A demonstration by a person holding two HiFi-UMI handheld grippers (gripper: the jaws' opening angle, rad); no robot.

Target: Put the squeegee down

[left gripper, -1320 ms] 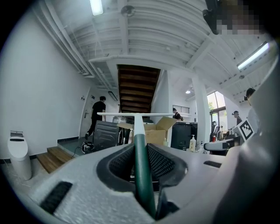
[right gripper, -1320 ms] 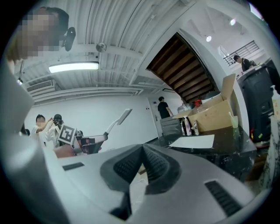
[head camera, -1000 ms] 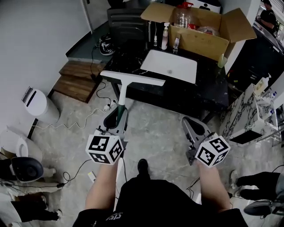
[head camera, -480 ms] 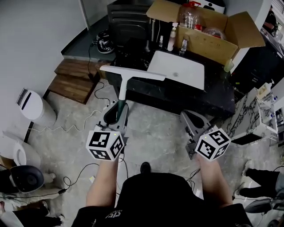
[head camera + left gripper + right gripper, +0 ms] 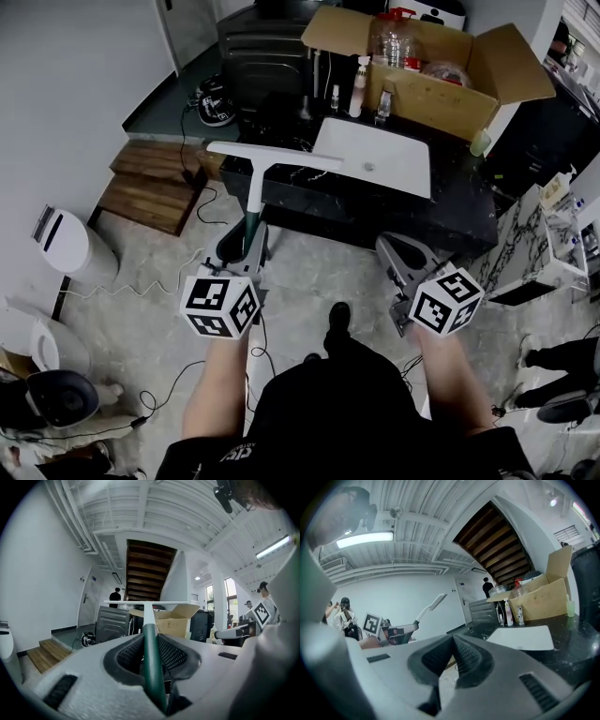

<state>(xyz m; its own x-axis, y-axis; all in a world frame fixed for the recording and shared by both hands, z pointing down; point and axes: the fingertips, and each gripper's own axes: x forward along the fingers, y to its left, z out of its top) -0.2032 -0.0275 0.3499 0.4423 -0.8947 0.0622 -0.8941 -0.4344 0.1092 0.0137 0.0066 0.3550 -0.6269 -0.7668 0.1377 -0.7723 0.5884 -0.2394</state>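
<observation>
Both grippers have drawn closer to the black counter (image 5: 394, 214) than a second ago. The left gripper (image 5: 246, 242) is clamped on the green handle of the squeegee (image 5: 270, 157), whose white blade reaches the counter's left edge. The right gripper (image 5: 392, 251) is empty, jaws together.

- The black surface (image 5: 455, 214) lies ahead; its near strip and right part are bare.
- A white sink (image 5: 375, 155) fills the surface's middle.
- An open cardboard box (image 5: 441, 89) and a few bottles (image 5: 358, 82) block the far edge.
- The squeegee (image 5: 267, 159), clamped in the left gripper (image 5: 247, 239), has its blade over the surface's near left corner, clear of the bottles.
- The floor (image 5: 319, 272) before the surface is open, except for cables (image 5: 202, 255) at the left.
- Wooden steps (image 5: 150, 178) and a white bin (image 5: 66, 246) stand well to the left.
</observation>
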